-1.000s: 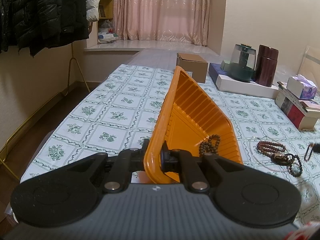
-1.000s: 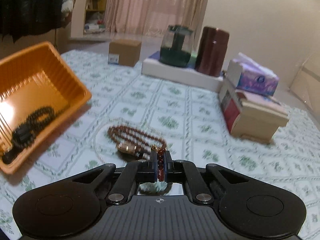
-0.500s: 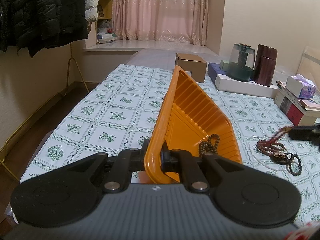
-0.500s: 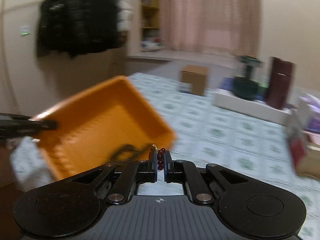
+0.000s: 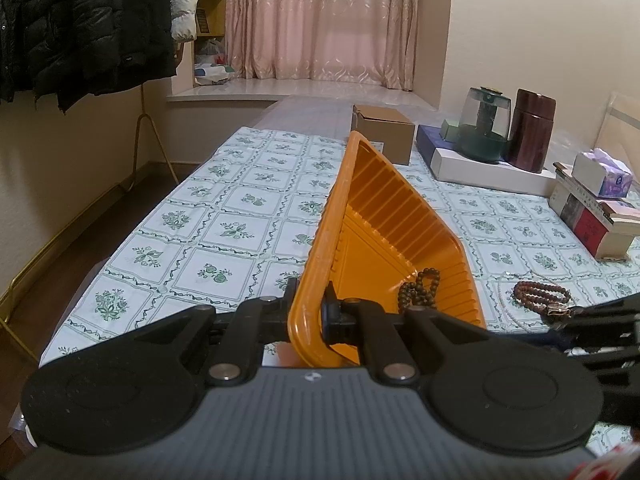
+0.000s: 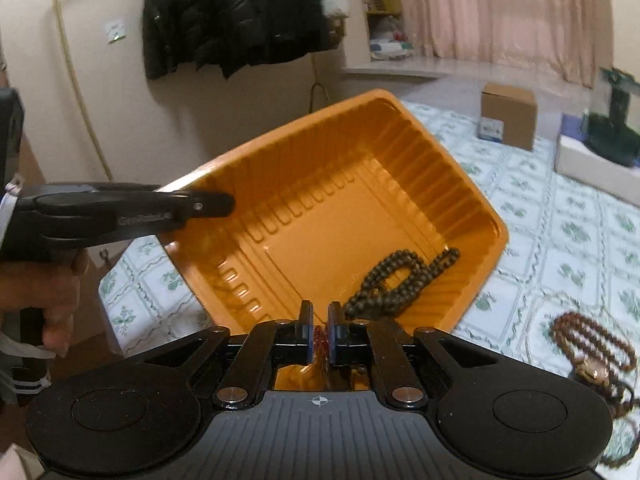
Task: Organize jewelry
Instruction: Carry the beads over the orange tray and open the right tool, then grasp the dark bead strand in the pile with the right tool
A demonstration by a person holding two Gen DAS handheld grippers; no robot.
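Note:
My left gripper (image 5: 310,312) is shut on the near rim of an orange plastic tray (image 5: 384,236) and holds it tilted above the table. A dark bead bracelet (image 5: 418,290) lies in the tray's low corner; it also shows in the right wrist view (image 6: 400,280). My right gripper (image 6: 319,334) is at the tray's (image 6: 320,216) near edge, shut on a small red bead bracelet (image 6: 319,338) that shows only as a few beads between the pads. A brown bead string (image 6: 592,344) with a gold clasp and a thin pale necklace (image 5: 505,300) lie on the tablecloth.
A cardboard box (image 5: 384,132), a white flat box (image 5: 488,172) with a green jar (image 5: 482,128) and brown canister (image 5: 530,134), a tissue box (image 5: 604,172) and stacked books (image 5: 592,224) stand at the far right. Jackets (image 5: 80,20) hang left.
My right gripper has swung left from the jewelry pile to the tray, carrying the red bracelet to the tray's near edge. The left gripper and tray have hardly moved.

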